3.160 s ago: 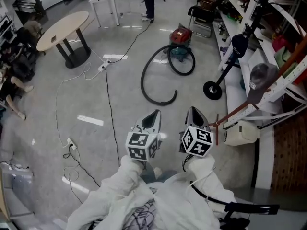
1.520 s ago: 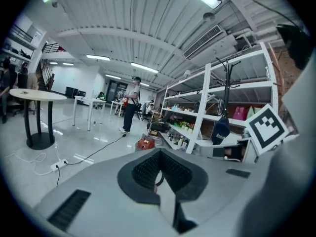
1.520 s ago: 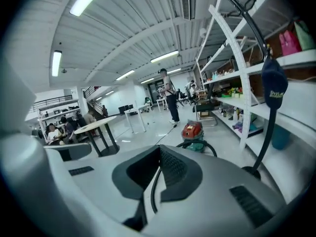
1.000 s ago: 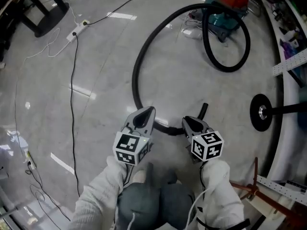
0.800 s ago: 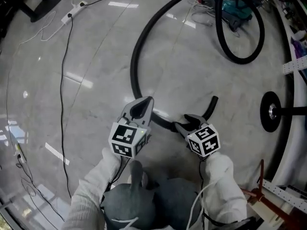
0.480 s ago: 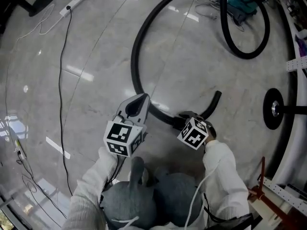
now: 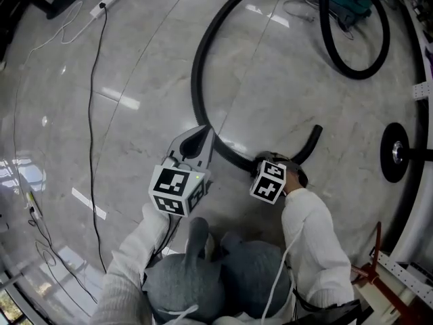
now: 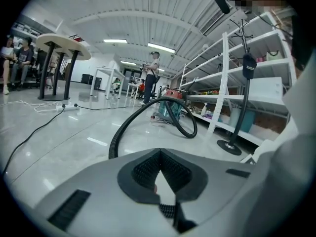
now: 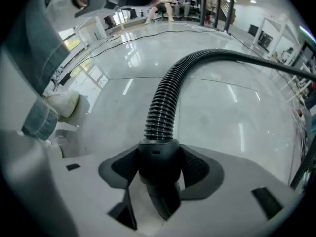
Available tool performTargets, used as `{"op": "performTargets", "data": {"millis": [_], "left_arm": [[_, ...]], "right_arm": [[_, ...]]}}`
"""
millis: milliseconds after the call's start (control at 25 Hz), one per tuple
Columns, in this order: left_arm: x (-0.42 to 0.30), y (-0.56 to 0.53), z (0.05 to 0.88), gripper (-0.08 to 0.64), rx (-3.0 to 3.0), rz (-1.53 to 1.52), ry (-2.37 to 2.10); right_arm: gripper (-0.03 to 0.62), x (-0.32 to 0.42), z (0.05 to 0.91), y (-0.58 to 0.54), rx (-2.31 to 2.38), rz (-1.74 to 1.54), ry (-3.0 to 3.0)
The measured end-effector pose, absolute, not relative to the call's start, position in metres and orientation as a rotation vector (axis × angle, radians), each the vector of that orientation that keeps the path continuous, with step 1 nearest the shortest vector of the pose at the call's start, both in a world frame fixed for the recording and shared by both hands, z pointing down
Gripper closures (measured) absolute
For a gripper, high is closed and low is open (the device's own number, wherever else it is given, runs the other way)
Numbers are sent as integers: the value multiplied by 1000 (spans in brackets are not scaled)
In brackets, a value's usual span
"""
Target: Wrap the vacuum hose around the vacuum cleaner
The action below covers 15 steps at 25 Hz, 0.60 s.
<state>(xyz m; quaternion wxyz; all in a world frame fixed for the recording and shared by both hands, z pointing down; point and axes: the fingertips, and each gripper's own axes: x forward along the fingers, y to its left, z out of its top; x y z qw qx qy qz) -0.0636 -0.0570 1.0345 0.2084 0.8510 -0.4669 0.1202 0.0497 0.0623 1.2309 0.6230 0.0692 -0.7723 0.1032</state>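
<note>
Right claw [image 9: 159, 172], jaws just opened, straddles the vacuum hose [image 9: 165, 98] end on the floor [image 7: 135, 59]; left claw [image 8: 160, 162] is closed, empty.

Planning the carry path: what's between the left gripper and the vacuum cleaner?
Bare floor crossed by the black hose loop; left gripper view shows it.

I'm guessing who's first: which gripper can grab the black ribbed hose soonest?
Right. Jaws just opened, the right gripper straddles the end of the black ribbed hose; the left gripper is shut beside it.
</note>
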Motion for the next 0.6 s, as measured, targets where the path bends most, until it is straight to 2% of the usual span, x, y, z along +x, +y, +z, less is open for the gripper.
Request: {"op": "performTargets", "data": {"millis": [320,480,600], "left_arm": [[-76,-71,1010,558,2402,317,-1348],[-101,-83,965,558,2338,296,-1450],[-115,-76,895,558,2318,324,-1472]], "right_arm": [[351,41,1191,55,292,358,-1978],[351,25,1118,45,373,489,-2133],[351,10,1029,45,434,625,-2241]]}}
